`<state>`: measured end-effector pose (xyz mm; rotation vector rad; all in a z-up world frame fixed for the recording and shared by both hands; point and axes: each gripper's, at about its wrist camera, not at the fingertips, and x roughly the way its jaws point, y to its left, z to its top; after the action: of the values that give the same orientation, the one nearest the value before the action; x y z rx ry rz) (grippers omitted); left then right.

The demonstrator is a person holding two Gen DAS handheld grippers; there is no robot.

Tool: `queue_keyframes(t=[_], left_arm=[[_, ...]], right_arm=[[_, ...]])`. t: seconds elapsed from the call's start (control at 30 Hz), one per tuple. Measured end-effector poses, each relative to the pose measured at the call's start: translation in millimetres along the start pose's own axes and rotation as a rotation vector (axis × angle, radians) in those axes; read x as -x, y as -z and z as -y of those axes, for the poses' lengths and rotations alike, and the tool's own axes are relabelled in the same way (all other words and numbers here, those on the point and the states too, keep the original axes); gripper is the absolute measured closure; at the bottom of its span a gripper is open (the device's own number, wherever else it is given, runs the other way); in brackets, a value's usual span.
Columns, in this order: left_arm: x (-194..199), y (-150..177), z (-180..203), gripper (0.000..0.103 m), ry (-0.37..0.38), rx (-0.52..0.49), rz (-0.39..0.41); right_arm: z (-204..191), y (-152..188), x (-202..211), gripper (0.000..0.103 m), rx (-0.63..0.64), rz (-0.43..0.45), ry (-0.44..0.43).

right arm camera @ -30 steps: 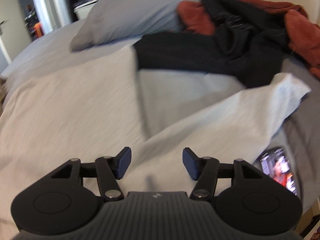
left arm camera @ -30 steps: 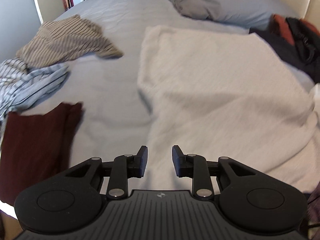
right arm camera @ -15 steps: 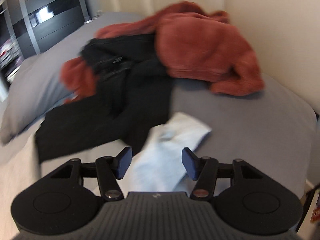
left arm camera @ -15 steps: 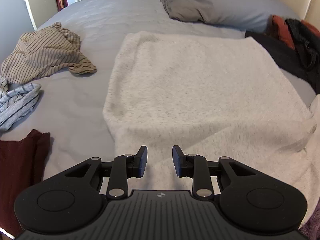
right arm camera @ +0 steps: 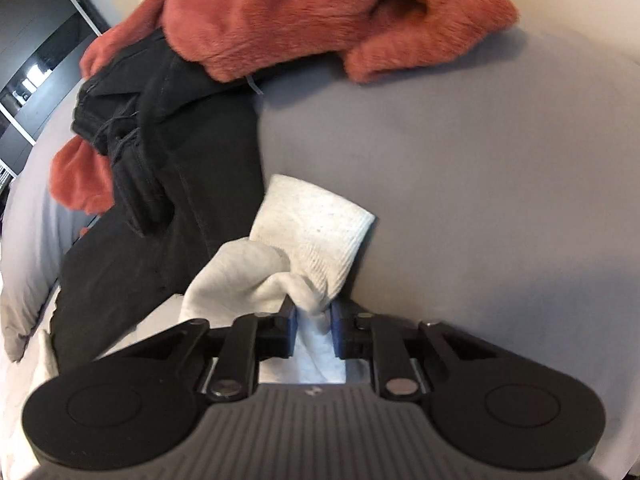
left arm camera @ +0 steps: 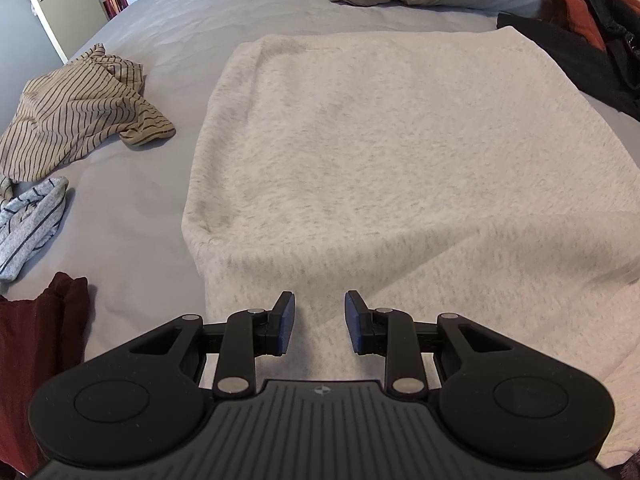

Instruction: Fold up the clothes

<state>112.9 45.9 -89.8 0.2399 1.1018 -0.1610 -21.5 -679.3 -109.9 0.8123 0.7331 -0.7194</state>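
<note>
Left wrist view: the pale grey sweatshirt lies spread flat over the middle and right of the frame on the bed, with a striped top at the left edge. It looks soft, thick and floppy, light enough to lift but sure to sag, so I judge it is best taken at a hem, corner or cuff. The left gripper hangs over its near edge at lower centre, jaws partly apart with nothing between them. Compared with a second ago, the garment sits flatter and nearer.

Right wrist view: the right gripper at lower centre is closing on the sweatshirt's ribbed cuff, cloth bunched between the pads. Half a second ago those jaws stood wide with the sleeve loose ahead. Black trousers and a rust fleece fill the upper left
</note>
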Motion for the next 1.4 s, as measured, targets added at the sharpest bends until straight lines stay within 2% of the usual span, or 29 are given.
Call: queue_keyframes(t=[0.3,0.43,0.57,0.67,0.77,0.9,1.03,1.2,1.3,1.4], left_arm=[[6.7,-3.4,5.1,0.078,0.041,-0.011,0.022],[16.7,-2.0,6.5,0.077,0.067,-0.016,0.05],[29.8,1.8,2.0,0.075,0.085,0.003,0.087],[38.6,6.0,-3.1,0.066,0.101,0.025,0.109],[47.6,9.8,-8.3,0.065,0.118,0.048,0.133],[60.7,12.2,-14.2,0.065,0.146,0.07,0.176],[71.6,15.1,-18.9,0.065,0.158,0.078,0.212],[81.8,22.8,-32.8,0.065,0.151,0.11,0.243],[86.0,29.3,-48.1,0.065,0.135,0.154,0.257],[88.6,37.3,-63.4,0.065,0.122,0.194,0.26]], right_arm=[[8.5,-25.4,73.1,0.093,-0.018,0.056,-0.067],[-3.1,-34.1,107.0,0.093,0.026,0.076,-0.121],[-40.2,-26.6,145.9,0.093,0.159,0.1,-0.241],[-82.5,-13.1,179.0,0.093,0.33,0.138,-0.353],[-128.1,4.9,215.4,0.093,0.496,0.166,-0.447],[-187.5,42.6,258.1,0.093,0.641,0.129,-0.561],[-244.0,98.8,287.1,0.093,0.78,0.071,-0.668],[-306.0,184.8,300.3,0.093,0.938,-0.088,-0.832],[-337.1,244.7,299.0,0.093,1.059,-0.194,-0.893],[-355.0,299.1,282.2,0.092,1.149,-0.303,-0.918]])
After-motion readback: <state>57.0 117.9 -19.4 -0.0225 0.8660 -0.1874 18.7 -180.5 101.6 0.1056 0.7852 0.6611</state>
